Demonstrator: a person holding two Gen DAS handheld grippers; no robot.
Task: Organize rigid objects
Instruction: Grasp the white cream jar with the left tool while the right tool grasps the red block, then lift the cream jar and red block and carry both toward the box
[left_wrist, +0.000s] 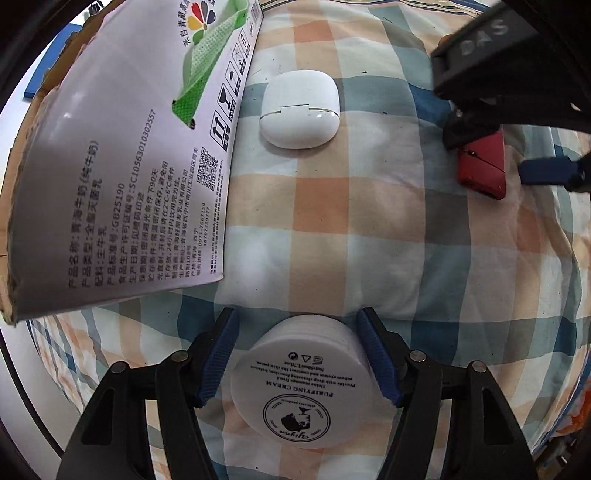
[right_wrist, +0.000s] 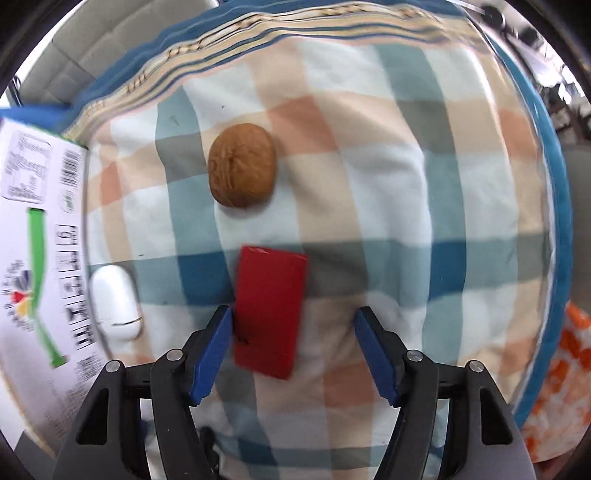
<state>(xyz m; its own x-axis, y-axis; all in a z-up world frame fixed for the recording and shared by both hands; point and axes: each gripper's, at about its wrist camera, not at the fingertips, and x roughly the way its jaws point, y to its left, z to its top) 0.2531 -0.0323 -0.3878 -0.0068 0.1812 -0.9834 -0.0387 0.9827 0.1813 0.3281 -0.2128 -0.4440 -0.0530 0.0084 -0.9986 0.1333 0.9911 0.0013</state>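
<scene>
Left tongs (left_wrist: 297, 354) clamped on white cream jar (left_wrist: 301, 384) at lower centre; right tongs (right_wrist: 293, 354) open around red block (right_wrist: 269, 310), left pad touching, walnut (right_wrist: 242, 170) above.

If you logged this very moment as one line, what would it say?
left gripper: shut on cream jar | right gripper: open around red block | walnut, white case: loose on checked cloth
</scene>
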